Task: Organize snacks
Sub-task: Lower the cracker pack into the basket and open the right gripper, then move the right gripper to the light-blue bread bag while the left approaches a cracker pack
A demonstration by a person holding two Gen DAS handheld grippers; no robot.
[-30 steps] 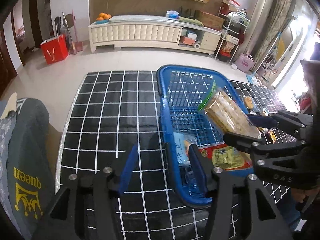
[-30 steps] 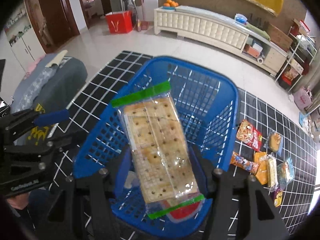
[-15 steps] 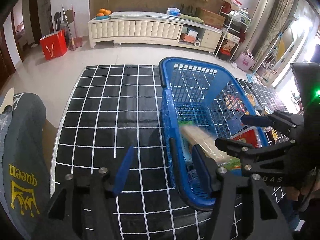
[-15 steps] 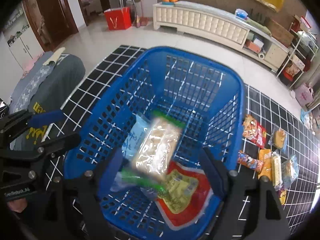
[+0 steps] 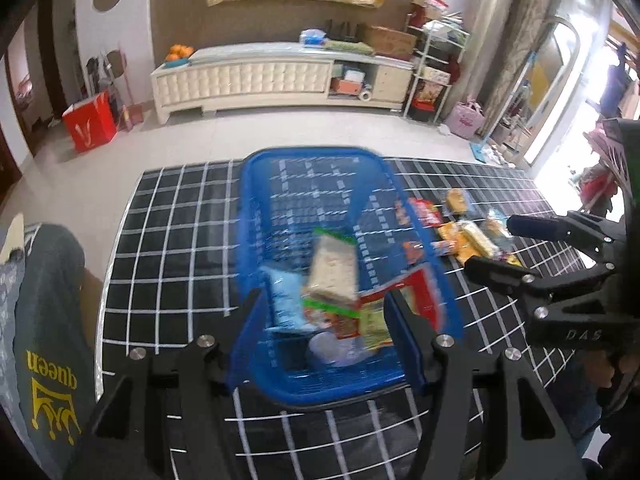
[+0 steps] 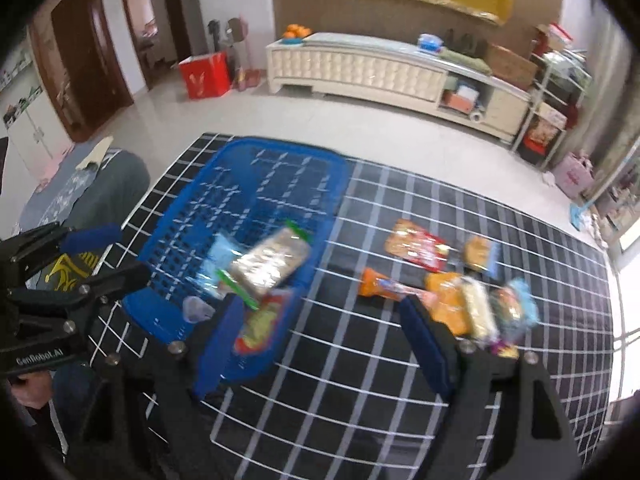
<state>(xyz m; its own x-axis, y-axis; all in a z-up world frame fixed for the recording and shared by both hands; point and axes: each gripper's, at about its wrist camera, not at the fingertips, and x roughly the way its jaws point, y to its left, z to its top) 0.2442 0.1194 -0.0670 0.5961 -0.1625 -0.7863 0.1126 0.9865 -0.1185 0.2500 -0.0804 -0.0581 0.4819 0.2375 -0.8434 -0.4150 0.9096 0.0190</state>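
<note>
Blurred by motion in both views, so print on every packet unreadable. In the left wrist view, near rim of the blue basket [image 5: 348,394] partly hidden behind the left tool [image 5: 324,340]; lower corners of both frames cut off by black tool bodies.

Inside the basket: cracker pack [image 5: 332,272] with green ends lying tilted at centre frame, resting on a pale blue packet [image 5: 282,298] to its left and a red and yellow bag [image 5: 376,312] to its right; a clear wrapper at the near end too smeared to identify. Seen again in the right wrist view, left of centre: basket [image 6: 256,168], cracker pack [image 6: 272,264], red and yellow bag [image 6: 260,324].

Left tool released, nothing between its jaws, which frame the basket's near end and have just been opening. Right tool [image 6: 324,344] released too, spread wide and empty over bare black grid tablecloth [image 6: 360,400], having just been opening; also visible at the right edge of the left wrist view [image 5: 516,248].

On the table, right of the basket: loose snacks [image 6: 444,280] in a cluster at centre right, clear of the basket wall. Bare cloth in the lower middle of the right wrist frame; far table edge along the upper part, pale floor beyond. Grey garment with yellow lettering [image 5: 48,320] at lower left.
</note>
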